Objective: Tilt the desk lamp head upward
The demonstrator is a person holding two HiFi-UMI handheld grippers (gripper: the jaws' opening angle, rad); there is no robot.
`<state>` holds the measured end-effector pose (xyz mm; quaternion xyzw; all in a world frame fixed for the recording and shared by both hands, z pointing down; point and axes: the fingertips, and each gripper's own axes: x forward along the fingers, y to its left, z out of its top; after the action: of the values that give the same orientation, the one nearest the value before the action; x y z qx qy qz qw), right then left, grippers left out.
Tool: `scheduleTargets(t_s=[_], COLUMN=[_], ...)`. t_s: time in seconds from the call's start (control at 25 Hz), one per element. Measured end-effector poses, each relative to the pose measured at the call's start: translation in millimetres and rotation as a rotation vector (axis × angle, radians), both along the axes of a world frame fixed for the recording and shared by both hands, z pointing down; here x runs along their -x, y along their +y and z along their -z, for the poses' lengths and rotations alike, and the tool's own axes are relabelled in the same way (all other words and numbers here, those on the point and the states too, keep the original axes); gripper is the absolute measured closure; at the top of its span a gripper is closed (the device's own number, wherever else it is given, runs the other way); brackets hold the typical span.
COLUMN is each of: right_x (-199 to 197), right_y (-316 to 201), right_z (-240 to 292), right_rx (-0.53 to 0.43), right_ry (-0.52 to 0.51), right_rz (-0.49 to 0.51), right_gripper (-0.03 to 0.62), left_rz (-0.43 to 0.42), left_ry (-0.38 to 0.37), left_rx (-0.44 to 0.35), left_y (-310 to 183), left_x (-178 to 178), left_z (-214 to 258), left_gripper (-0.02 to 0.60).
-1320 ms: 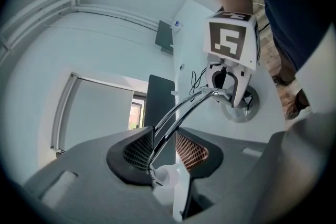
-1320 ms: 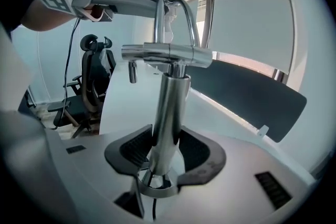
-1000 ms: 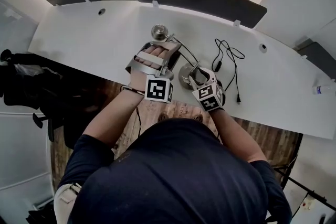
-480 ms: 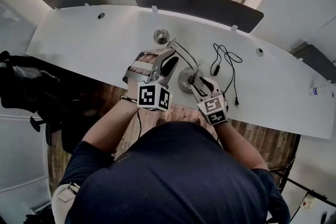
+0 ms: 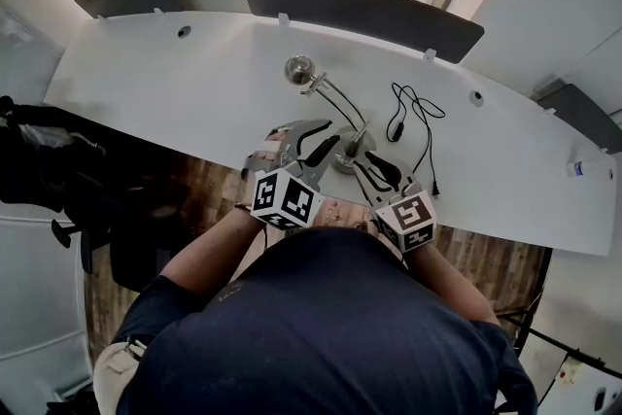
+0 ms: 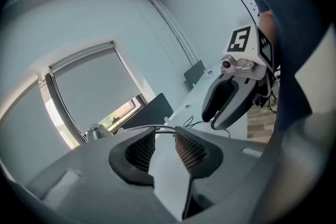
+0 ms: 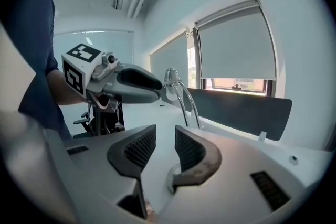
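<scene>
Here, a long white desk (image 5: 175, 83) curves across the head view, with a dark partition (image 5: 360, 10) along its far edge. The desk lamp (image 5: 335, 104) stands near the front edge, and we place everything else from its round lamp base (image 5: 342, 160).

From the base, thin paired rods rise and lean away to the far left. They end in the small shiny lamp head (image 5: 298, 68), well apart from the base.

The left gripper (image 5: 332, 133) hovers just left of the base, its jaws parted by a narrow gap with nothing between them. The right gripper (image 5: 367, 168) hovers just right of the base. Its jaws have just been closing, yet they stand apart and grasp nothing.

A thin black cable (image 5: 418, 117) lies looped on the desk to the right of the base.

We judge that neither gripper has a hold for the tilt yet. To do it well, we would steady the rods or base with one gripper so the light lamp cannot slide or tip. The other should close on the neck just behind the head, not on the rounded, slippery shade. Then we would swing the head upward slowly about its own joint, releasing only once it holds its angle.
</scene>
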<state>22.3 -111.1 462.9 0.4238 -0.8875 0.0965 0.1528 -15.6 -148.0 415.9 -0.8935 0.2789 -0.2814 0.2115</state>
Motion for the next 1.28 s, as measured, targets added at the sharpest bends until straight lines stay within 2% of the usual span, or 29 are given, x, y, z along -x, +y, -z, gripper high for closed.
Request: scheduleTargets(t_s=[0.28,0.56,0.76,0.84,1.28], right_x=[6.4,9.2,10.4,11.1,8.9], right_y=[3.0,4.9,5.9,8.4,11.4], right_z=[21.3,37.8,44.2,44.5,39.5], right_rx=[-0.049,-0.053,-0.093,-0.108,-0.111], right_ry=[-0.041,-0.08,-0.125,-0.138,-0.143], right_rz=[0.023,0.045,0.021,0.013,0.013], right_gripper=[0.531,0.56,0.577,0.581,0.583], left_rz=[0.01,-0.001,-0.027,-0.04,-0.082], left_ry=[0.279,0.373,0.53,0.55,0.528], left_rx=[0.274,0.347,0.414,0.432,0.44], left_y=[14.6,20.8,31.1,36.3,50.4], left_x=[-1.2,-0.3,-7.0,-9.5,-18.6], left_z=[2.9,5.6,9.5,6.1,-2.2], left_gripper=[0.521,0.561,0.574,0.574,0.574])
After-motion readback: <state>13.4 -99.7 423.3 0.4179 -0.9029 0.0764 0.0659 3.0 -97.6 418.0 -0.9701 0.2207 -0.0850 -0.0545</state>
